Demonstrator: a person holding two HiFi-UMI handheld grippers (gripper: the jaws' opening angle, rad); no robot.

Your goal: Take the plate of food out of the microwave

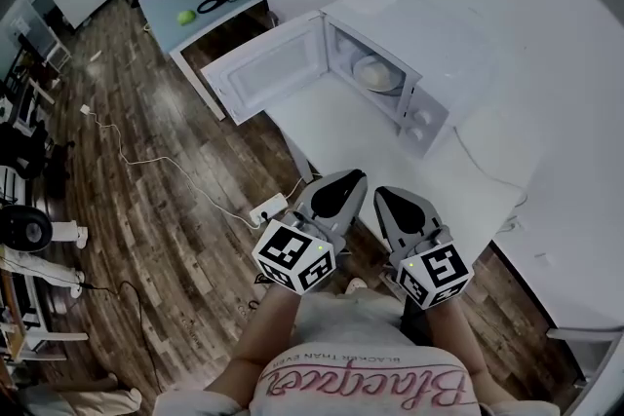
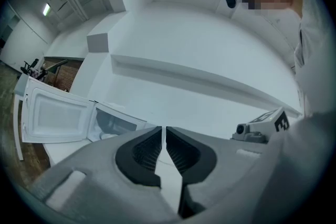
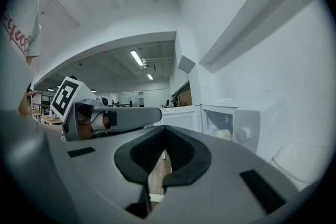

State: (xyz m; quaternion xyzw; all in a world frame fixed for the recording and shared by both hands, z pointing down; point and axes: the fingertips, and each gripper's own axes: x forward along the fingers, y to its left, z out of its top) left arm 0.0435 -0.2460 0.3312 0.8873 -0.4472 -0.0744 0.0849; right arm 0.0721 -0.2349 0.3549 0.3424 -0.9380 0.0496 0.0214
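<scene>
While the door (image 1: 268, 63) of the microwave (image 1: 439, 44) stands open leftward, the left gripper (image 1: 353, 177) is clenched on nothing; the round plate of food (image 1: 378, 75) lies flat inside, without any long axis; the right gripper (image 1: 383, 194) is also clenched empty.

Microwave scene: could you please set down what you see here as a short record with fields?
microwave: on the white counter
door: swung wide open
plate of food: inside the microwave, untouched
left gripper: shut, empty, pointing toward the microwave, well apart from it
right gripper: shut, empty, close beside the left gripper
task state: plate not yet taken out
</scene>
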